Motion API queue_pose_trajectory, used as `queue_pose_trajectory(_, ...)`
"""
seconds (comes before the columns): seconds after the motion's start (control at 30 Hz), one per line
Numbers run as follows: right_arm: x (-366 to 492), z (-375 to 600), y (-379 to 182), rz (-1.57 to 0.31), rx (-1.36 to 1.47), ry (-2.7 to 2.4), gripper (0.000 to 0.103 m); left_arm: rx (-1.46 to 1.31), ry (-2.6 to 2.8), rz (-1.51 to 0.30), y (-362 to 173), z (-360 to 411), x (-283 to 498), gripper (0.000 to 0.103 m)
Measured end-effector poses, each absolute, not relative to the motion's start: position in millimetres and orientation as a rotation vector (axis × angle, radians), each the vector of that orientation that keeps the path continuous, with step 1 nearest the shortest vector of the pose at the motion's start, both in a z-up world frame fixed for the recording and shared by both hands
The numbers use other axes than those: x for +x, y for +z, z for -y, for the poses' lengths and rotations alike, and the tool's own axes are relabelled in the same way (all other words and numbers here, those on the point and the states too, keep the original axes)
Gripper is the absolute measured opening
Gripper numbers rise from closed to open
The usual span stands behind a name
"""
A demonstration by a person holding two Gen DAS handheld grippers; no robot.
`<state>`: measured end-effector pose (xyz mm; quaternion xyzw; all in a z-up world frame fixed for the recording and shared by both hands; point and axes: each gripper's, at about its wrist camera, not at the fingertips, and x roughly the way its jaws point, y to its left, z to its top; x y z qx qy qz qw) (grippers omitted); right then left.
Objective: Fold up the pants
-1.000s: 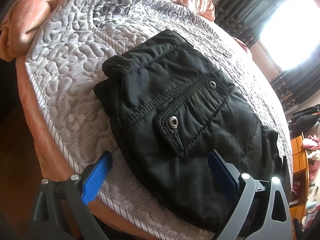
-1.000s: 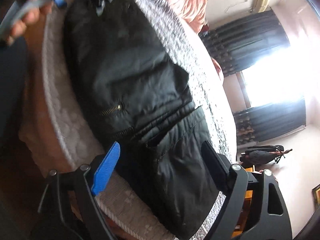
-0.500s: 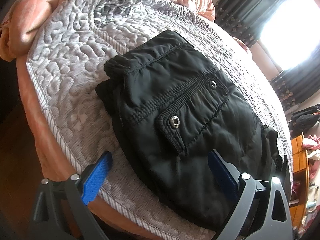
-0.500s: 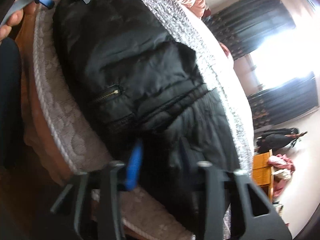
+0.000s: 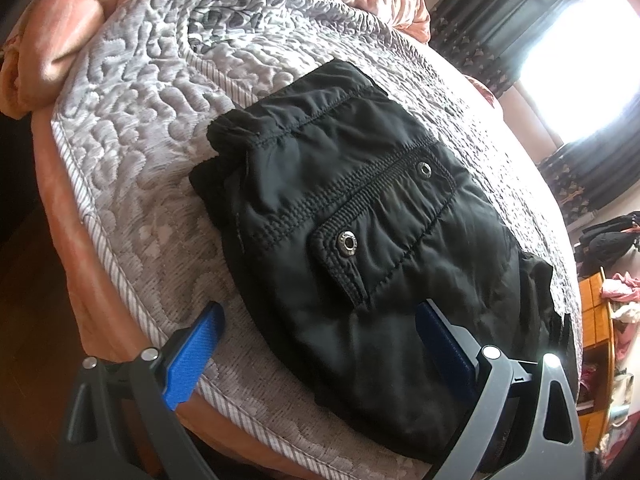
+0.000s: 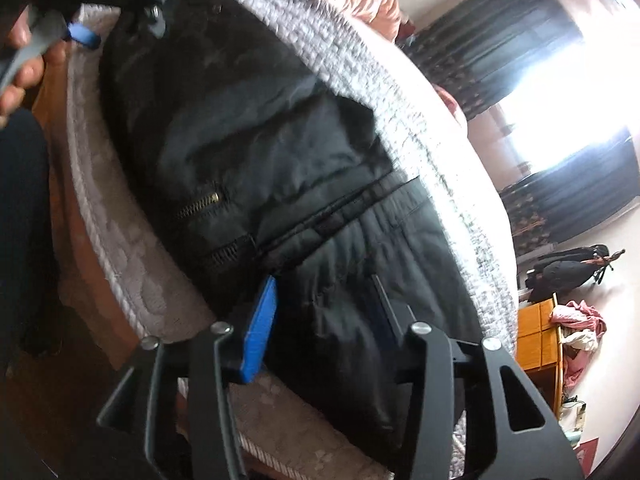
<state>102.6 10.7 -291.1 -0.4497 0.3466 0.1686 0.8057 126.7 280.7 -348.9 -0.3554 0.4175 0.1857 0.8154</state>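
Observation:
The black padded pants (image 5: 360, 232) lie folded on the grey quilted mattress (image 5: 132, 128), snap pocket facing up. My left gripper (image 5: 320, 340) is open, its blue pads on either side of the near edge of the pants, not holding them. In the right wrist view the pants (image 6: 248, 128) lie along the bed edge, zipper showing. My right gripper (image 6: 324, 304) has closed on a fold of the pants' near end. The left gripper (image 6: 80, 32) and the hand holding it show at top left of that view.
A pink blanket (image 5: 72, 28) is bunched at the head of the bed. The mattress edge (image 5: 116, 280) drops to a dark floor. Dark curtains and a bright window (image 5: 580, 60) are behind. An orange cabinet (image 6: 536, 336) with clothes stands at right.
My right gripper has gone from wide open to closed on the near end of the pants. My left gripper has stayed open and nearly still.

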Motion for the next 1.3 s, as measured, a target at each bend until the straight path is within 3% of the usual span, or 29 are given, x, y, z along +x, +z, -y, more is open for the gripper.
queue_pose_trajectory(0.07, 108.7, -9.9, -296.9, -0.775, -0.938, 0.378, 0.035, -0.752, 0.393, -0.892, -348.5, -280.5, 126.4, 0.097)
queue_pose_trajectory(0.1, 111.4, -9.7, -296.3, -0.790, -0.918, 0.393, 0.017, -0.751, 0.393, -0.893, -348.4, -281.1, 126.3, 0.097)
queue_pose_trajectory(0.13, 109.9, -10.7, -293.2, -0.780, -0.912, 0.401, 0.013, -0.753, 0.393, -0.893, -348.3, -282.4, 125.7, 0.097)
queue_pose_trajectory(0.37, 95.4, -11.1, -289.2, -0.745, -0.927, 0.461, 0.011, -0.780, 0.394, -0.882, -349.5, -287.9, 124.0, 0.097)
queue_pose_trajectory(0.5, 93.2, -10.6, -296.3, -0.747, -0.963, 0.492, 0.016, -0.767, 0.388, -0.898, -351.1, -286.5, 128.1, 0.097)
queue_pose_trajectory(0.57, 94.5, -8.8, -287.2, -0.766, -0.934, 0.542, 0.030, -0.765, 0.386, -0.903, -351.1, -287.8, 128.9, 0.097)
queue_pose_trajectory(0.6, 95.3, -6.9, -276.1, -0.776, -0.894, 0.583, 0.043, -0.768, 0.382, -0.902, -351.3, -289.1, 128.4, 0.097)
queue_pose_trajectory(0.63, 95.9, -4.9, -266.4, -0.772, -0.864, 0.608, 0.045, -0.774, 0.378, -0.900, -351.2, -290.9, 127.2, 0.097)
queue_pose_trajectory(0.83, 163.1, 28.0, -203.1, -0.814, -0.543, 0.589, 0.048, -0.817, 0.371, -0.874, -346.6, -302.4, 114.9, 0.097)
queue_pose_trajectory(1.1, 257.3, 44.0, -266.7, -1.151, -0.415, 0.437, 0.047, -1.063, 0.381, -0.797, -356.6, -342.3, 84.9, 0.097)
queue_pose_trajectory(1.23, 260.5, 11.6, -250.9, -1.201, -0.387, 0.595, 0.047, -1.170, 0.330, -0.757, -362.6, -354.9, 86.4, 0.098)
queue_pose_trajectory(1.3, 270.0, -17.9, -234.1, -1.231, -0.371, 0.710, 0.054, -1.224, 0.299, -0.740, -365.9, -361.2, 90.4, 0.099)
